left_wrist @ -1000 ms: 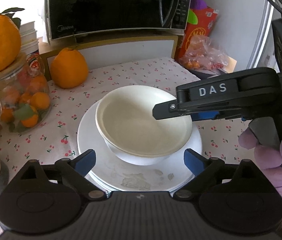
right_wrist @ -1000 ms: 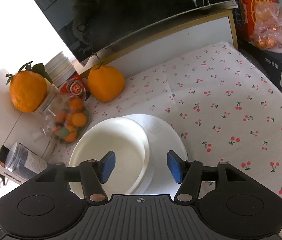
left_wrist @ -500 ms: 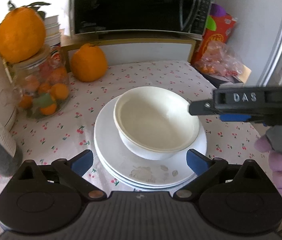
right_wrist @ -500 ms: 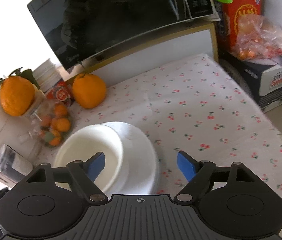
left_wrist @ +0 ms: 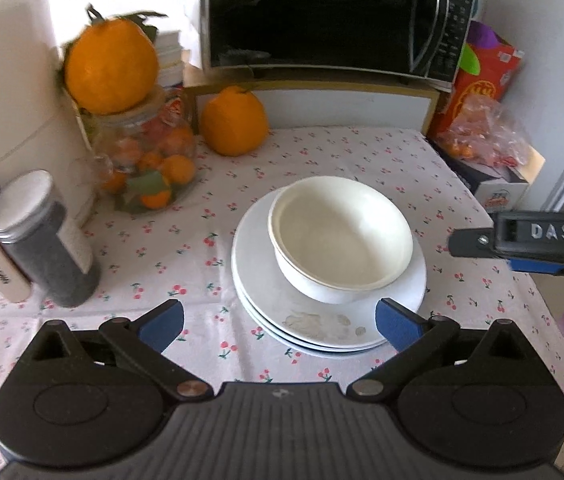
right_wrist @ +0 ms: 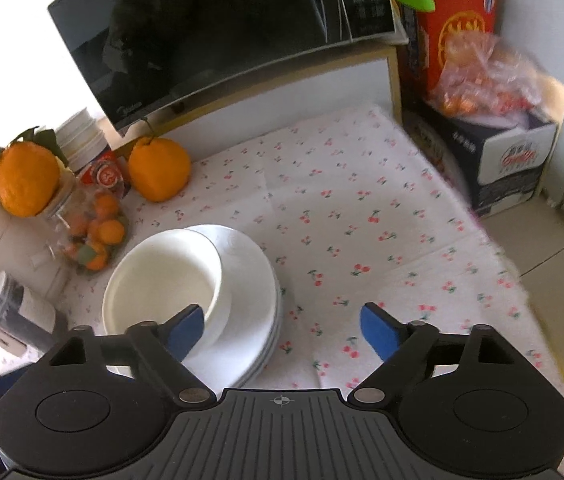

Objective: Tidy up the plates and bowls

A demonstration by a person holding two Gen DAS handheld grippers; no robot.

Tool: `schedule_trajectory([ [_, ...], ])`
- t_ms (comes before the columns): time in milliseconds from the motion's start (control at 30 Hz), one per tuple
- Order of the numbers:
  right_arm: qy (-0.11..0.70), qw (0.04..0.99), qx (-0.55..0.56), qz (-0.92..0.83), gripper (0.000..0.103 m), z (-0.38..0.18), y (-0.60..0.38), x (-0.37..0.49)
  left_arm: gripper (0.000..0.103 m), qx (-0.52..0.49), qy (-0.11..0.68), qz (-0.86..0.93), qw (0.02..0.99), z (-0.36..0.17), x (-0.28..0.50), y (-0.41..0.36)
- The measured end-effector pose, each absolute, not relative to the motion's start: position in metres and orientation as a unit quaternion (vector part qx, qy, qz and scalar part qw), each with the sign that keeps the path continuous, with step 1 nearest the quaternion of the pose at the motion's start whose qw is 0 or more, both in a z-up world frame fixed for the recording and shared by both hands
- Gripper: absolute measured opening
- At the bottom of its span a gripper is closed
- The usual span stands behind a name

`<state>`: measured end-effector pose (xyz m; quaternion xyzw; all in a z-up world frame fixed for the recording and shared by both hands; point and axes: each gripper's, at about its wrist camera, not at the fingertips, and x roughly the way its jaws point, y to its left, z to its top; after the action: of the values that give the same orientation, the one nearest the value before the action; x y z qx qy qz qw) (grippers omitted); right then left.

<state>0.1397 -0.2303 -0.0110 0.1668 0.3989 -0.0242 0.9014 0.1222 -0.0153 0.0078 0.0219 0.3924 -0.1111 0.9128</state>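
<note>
A white bowl [left_wrist: 341, 236] sits upright on a stack of white plates [left_wrist: 321, 324] on the cherry-print tablecloth. My left gripper [left_wrist: 278, 322] hovers just short of the stack's near edge, jaws opening wide with nothing between them. One of the right gripper's fingers [left_wrist: 521, 234] shows at the right, clear of the bowl. In the right wrist view the bowl [right_wrist: 162, 272] and plates [right_wrist: 250, 264] lie at lower left. My right gripper [right_wrist: 282, 328] is above the stack's right edge, jaws opening and not gripping anything.
A black microwave [left_wrist: 321, 16] stands on a shelf at the back. An orange [left_wrist: 234, 120], a fruit jar [left_wrist: 150, 168] topped by another orange, and a dark canister [left_wrist: 46, 240] crowd the left. A snack bag [left_wrist: 481, 132] and box [right_wrist: 501, 160] sit right.
Both grippers have drawn back and up from the bowl. The right gripper's jaws, earlier astride the bowl's rim, have spread wide. The bowl stays on the plates.
</note>
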Motion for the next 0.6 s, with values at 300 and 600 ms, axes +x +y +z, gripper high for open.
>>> schedule_trajectory([
  [300, 0.391, 0.91, 0.135, -0.026, 0.091, 0.008, -0.22, 0.109, 0.103, 0.007, 0.386, -0.063, 0.92, 0.021, 0.099, -0.015],
  [600, 0.381, 0.919, 0.09, -0.04, 0.093, 0.009, -0.206, 0.092, 0.103, 0.007, 0.372, -0.025, 0.928, 0.027, 0.09, -0.008],
])
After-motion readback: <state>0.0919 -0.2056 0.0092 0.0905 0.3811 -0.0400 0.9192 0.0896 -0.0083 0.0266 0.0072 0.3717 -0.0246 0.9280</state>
